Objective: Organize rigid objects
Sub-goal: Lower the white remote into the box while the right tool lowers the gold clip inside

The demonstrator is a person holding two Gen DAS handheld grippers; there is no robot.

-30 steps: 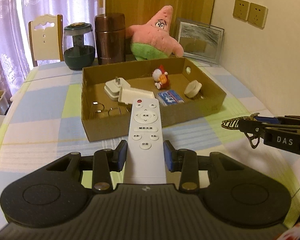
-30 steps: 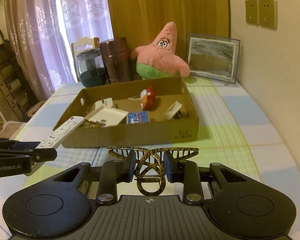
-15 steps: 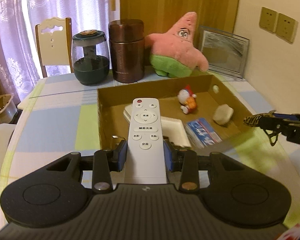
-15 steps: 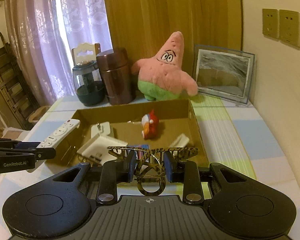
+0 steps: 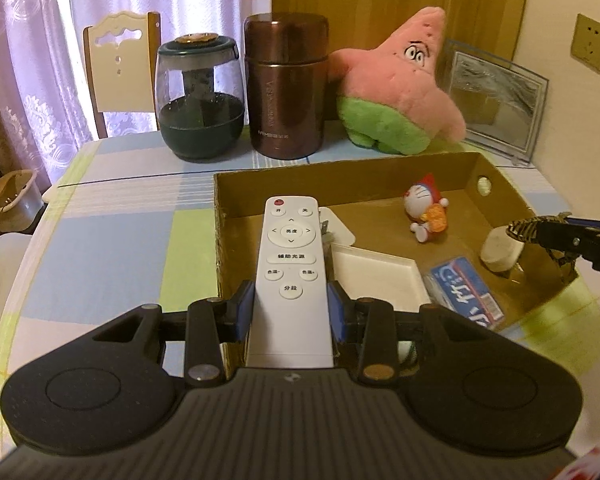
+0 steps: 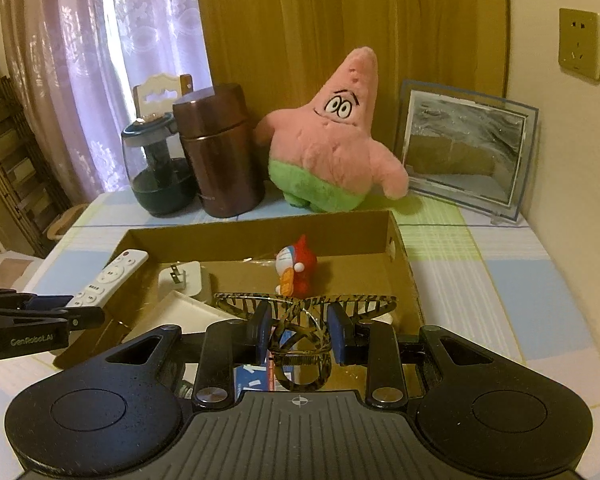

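- White remote (image 5: 291,264) sits clamped in the left gripper (image 5: 291,312), above the cardboard box (image 5: 340,168).
- Tortoiseshell hair claw (image 6: 300,320) is pinched by the right gripper (image 6: 300,332) over the box's near edge.

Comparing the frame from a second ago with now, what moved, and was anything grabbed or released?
Both grippers advanced toward the cardboard box: the left gripper now holds the white remote over the box's near left part, and the right gripper carries the hair clip over its near right. Nothing was grabbed or released. The box's contents lie unchanged.
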